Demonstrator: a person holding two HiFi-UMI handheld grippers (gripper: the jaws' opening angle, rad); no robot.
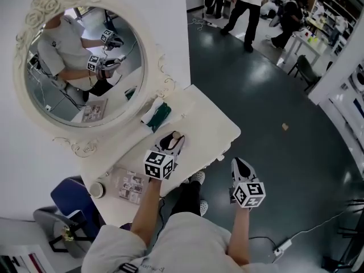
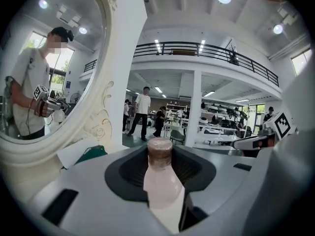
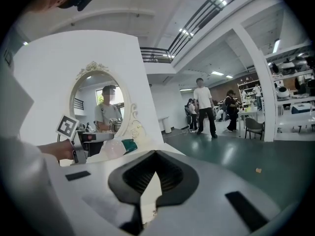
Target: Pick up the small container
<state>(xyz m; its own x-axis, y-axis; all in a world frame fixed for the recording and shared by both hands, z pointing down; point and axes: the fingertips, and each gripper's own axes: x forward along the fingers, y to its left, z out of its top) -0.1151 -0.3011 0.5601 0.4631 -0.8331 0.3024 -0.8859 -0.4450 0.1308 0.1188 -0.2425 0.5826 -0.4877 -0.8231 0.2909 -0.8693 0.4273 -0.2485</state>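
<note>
One small container, pale pink with a brown cap, stands upright, pinched between the left gripper's two fingers over the white bench, near one oval mirror and one green pouch. The right gripper hangs off the bench edge, fingers pressed together with nothing between them.

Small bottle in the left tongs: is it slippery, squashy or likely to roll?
The small bottle looks smooth, so it may be slippery. Its body tapers to a narrow brown cap, so it would probably roll in a curve if laid down. It seems stiff: the left tongs leave no visible dent.
</note>
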